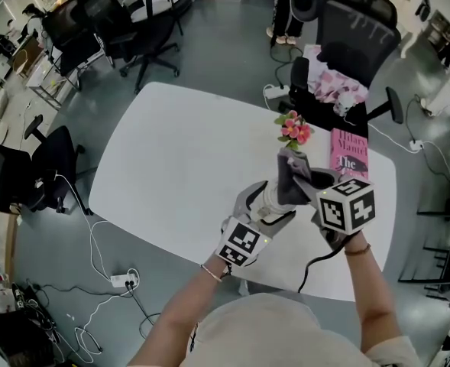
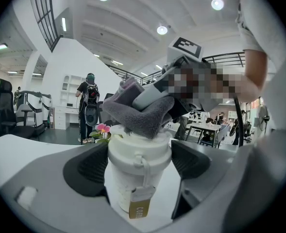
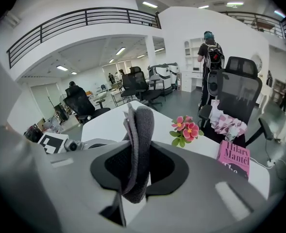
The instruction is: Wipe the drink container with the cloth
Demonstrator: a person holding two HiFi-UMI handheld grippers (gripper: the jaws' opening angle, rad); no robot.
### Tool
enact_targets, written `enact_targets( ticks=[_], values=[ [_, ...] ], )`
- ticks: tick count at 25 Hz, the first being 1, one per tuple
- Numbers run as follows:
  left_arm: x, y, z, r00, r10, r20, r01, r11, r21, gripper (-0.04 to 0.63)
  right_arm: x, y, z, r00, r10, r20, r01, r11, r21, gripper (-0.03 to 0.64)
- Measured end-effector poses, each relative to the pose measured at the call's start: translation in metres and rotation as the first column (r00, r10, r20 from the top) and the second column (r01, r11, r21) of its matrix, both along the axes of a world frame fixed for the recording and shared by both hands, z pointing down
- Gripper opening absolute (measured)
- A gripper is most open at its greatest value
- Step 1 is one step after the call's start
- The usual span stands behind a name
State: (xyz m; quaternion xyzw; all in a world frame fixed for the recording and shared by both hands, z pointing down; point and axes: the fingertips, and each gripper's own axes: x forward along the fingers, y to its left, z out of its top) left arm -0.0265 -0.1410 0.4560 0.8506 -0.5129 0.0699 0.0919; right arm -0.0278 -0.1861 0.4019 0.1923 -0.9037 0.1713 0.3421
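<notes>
Left gripper: my left gripper (image 2: 140, 165) has its jaws spread wide and closed on the drink container (image 2: 137, 171), one dark pad on each side of the white body just below the lid.
Drink container: it stands upright between my left jaws, held over the near right part of the bench (image 1: 171, 167), just ahead of my chest.
Lid: the white lid (image 2: 139, 147) is on, and a thin white strap runs down from it to a small brown tag (image 2: 142, 208) that hangs against the front of the container.
Right gripper: my right gripper (image 3: 139, 168) is pressed together on the cloth (image 3: 140, 140), pinching a folded grey wad that sticks up and out past the jaws.
Cloth: in the left gripper view the grey wad sits on top of the lid, touching it, with my right gripper angled down onto it from above and to the right.
Hands: in the head view my two grippers meet over the container, the left one near and to the left, the right one near and to the right.
Flowers: a small bunch of pink flowers (image 1: 294, 128) stands on the bench just beyond the container.
Book: a pink book (image 1: 349, 153) lies flat at the far right edge of the bench, to the right of the flowers.
Chair: a black office chair (image 1: 354, 21) stands past the far right edge with something pink and patterned on its seat.
</notes>
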Motion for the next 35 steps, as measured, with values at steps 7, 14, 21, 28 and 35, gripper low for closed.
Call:
enact_targets(
  ticks=[7, 14, 21, 28, 35],
  values=[
    [0.000, -0.001, 0.001, 1.000, 0.002, 0.003, -0.002, 1.000, -0.003, 0.408, 0.019, -0.020, 0.000, 0.997, 0.071, -0.012, -0.071, 0.997, 0.027, 0.072],
    [-0.001, -0.001, 0.001, 1.000, 0.004, 0.006, -0.004, 1.000, -0.008, 0.408, 0.041, -0.038, -0.009, 0.989, 0.145, -0.023, -0.143, 0.986, 0.083, 0.071],
    [-0.001, -0.002, 0.003, 1.000, 0.004, 0.010, -0.003, 1.000, -0.012, 0.408, 0.054, -0.040, -0.018, 0.988, 0.149, -0.031, -0.146, 0.985, 0.092, 0.071],
    [0.000, -0.004, 0.004, 1.000, 0.003, 0.009, -0.003, 1.000, -0.009, 0.408, 0.048, -0.025, -0.038, 0.998, 0.055, -0.012, -0.054, 0.998, 0.044, 0.071],
    [0.000, -0.004, 0.003, 1.000, 0.008, 0.008, -0.008, 1.000, -0.005, 0.408, 0.035, 0.004, -0.047, 0.994, -0.084, -0.070, 0.086, 0.996, 0.038, 0.071]
  ],
)
